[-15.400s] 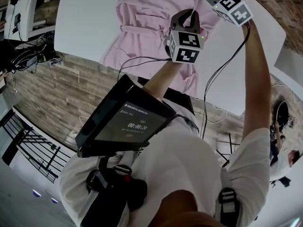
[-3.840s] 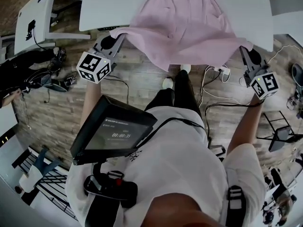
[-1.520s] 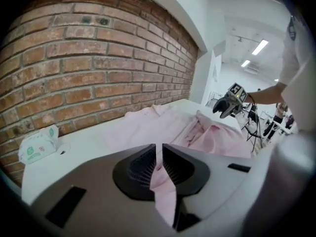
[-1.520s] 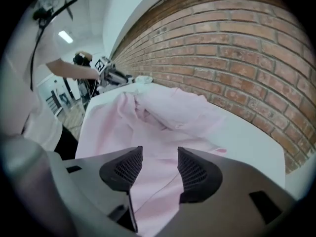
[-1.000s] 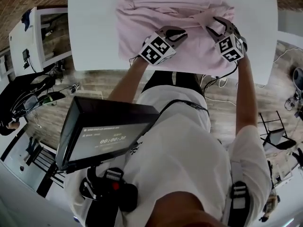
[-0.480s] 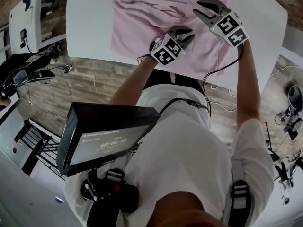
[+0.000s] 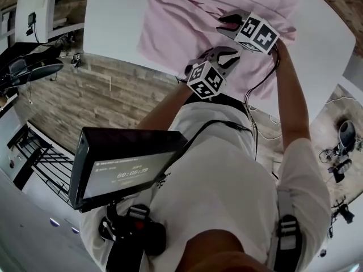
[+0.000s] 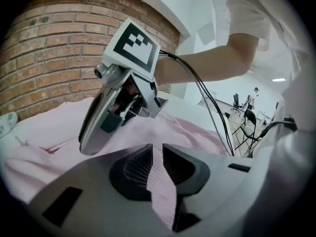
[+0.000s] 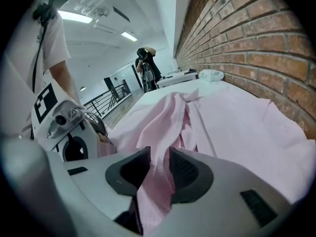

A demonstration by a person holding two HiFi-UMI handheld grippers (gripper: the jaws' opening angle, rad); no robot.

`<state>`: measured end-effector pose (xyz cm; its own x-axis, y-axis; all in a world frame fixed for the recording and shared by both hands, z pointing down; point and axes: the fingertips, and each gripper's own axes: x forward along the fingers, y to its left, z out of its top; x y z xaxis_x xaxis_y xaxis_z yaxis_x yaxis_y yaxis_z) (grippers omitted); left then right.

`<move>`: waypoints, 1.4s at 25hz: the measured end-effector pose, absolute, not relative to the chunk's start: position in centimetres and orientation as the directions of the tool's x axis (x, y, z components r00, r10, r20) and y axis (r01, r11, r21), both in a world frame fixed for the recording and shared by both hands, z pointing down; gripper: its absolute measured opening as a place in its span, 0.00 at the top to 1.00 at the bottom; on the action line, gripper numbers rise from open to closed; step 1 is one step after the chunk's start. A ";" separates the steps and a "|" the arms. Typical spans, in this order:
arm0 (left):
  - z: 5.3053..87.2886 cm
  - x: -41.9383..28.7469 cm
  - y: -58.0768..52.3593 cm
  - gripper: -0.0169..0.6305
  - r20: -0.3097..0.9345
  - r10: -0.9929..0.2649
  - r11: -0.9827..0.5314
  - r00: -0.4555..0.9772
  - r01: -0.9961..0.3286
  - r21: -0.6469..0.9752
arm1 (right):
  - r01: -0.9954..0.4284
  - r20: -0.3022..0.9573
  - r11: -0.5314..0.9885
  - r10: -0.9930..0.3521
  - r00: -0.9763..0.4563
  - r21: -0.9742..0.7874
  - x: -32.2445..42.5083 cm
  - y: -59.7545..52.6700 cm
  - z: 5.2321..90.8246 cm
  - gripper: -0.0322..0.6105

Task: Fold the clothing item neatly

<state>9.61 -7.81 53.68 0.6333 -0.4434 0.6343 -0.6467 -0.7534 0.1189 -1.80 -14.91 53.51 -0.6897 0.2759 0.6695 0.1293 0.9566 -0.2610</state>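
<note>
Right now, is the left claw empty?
No, the left claw is closed on a strip of the pink garment.

Bright, even indoor light. Ceiling strip lights [image 9: 79, 15] flare upper left, right gripper view. White table [image 7: 113, 16] near blown out. Pink garment [image 9: 237, 127] soft fold shadows. Heavy fisheye, black corners.

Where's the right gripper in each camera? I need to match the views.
Head view: upper right of centre, the right gripper over the pink garment.
Left gripper view: upper left, before the brick wall.
Right gripper view: bottom centre; its jaws have just been closing, garment between them.
Shared landmark: the pink garment on the white table.
</note>
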 end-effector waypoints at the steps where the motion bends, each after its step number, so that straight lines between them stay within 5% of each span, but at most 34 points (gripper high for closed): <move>1: 53.8 9.3 -7.7 0.91 0.637 -0.453 -0.741 0.624 -0.661 0.121 | 0.136 0.681 0.955 0.283 -0.675 -0.262 -1.8 -14.8 54.0 0.76; 3: 54.0 8.1 -7.8 0.91 0.639 -0.472 -0.716 0.607 -0.687 0.124 | 0.143 0.699 0.957 0.284 -0.656 -0.254 -2.2 -14.8 54.7 0.93; 11: 53.2 1.1 -9.2 0.91 0.627 -0.547 -0.630 0.556 -0.766 0.130 | 0.037 0.709 0.993 0.105 -0.698 -0.111 -5.2 -21.2 51.9 0.93; 20: 55.5 3.3 -8.7 0.90 0.660 -0.474 -0.630 0.583 -0.748 0.208 | -0.002 0.840 0.998 -0.058 -0.539 0.068 -1.6 -25.8 56.5 0.93; 22: 54.9 3.5 -8.3 0.90 0.647 -0.488 -0.639 0.586 -0.745 0.192 | -0.023 0.819 0.996 -0.084 -0.568 0.087 -1.8 -25.9 55.3 0.85; 28: 51.2 -5.0 -9.6 0.90 0.595 -0.678 -0.474 0.431 -0.875 0.094 | -0.054 0.661 0.998 -0.024 -0.750 -0.024 -8.9 -25.7 48.8 0.85; 35: 52.3 -18.3 -12.2 0.91 0.599 -0.766 -0.272 0.235 -0.962 0.030 | -0.021 0.635 0.984 0.100 -0.766 -0.180 -23.9 -24.4 51.5 0.85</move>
<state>-18.35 -12.20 52.31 0.2354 -0.7658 0.5985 -0.9618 -0.2722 0.0300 -23.90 -24.42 51.50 -0.7659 0.0999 0.6352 -0.0207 0.9835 -0.1797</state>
